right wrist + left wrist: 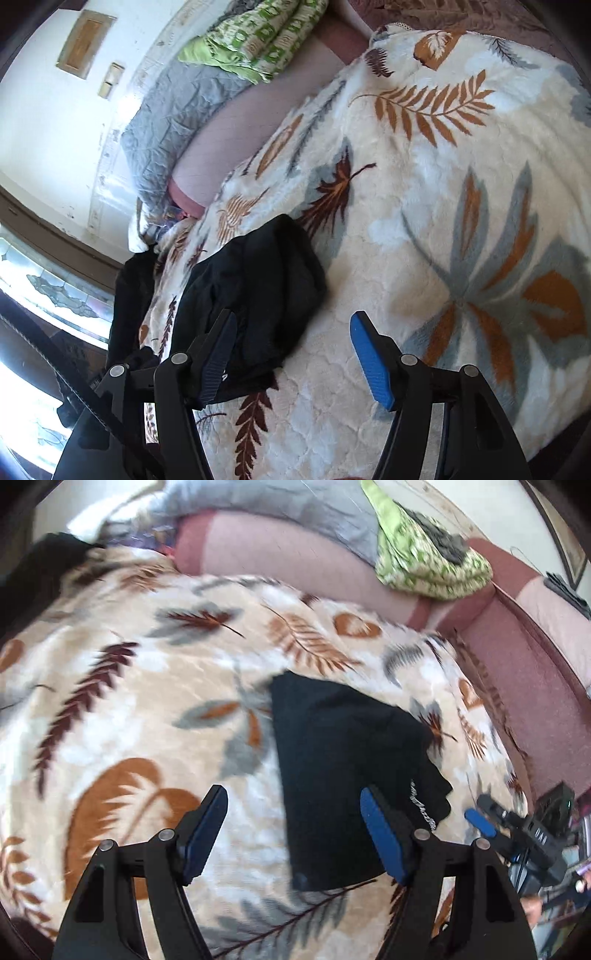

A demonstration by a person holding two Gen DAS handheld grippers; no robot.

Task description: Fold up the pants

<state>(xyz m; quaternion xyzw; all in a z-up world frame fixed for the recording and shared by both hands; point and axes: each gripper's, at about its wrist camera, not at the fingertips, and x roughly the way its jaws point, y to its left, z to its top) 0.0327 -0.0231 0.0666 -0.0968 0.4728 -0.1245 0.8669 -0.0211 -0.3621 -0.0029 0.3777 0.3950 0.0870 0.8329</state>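
In the left wrist view, the left tool hangs over a bed with its blue-padded fingers apart and nothing between them. Folded black pants lie flat on the leaf-patterned blanket at lower centre of the frame, their lower edge running behind the right finger. At the lower right edge the right tool shows beside the pants, not touching them. Along the top of the frame runs a pink bedsheet, with a grey quilt above it and a green patterned cloth at upper right. Nothing lies on top of the pants.

In the right wrist view, the right tool also stands with its fingers apart, empty, above the blanket. This view does not show the folded pants. It shows a crumpled heap of black clothing at lower left of the frame, partly behind the left finger and reaching toward the bed's edge. The grey quilt and green cloth sit at upper left, and a white wall and bright window fill the left side.
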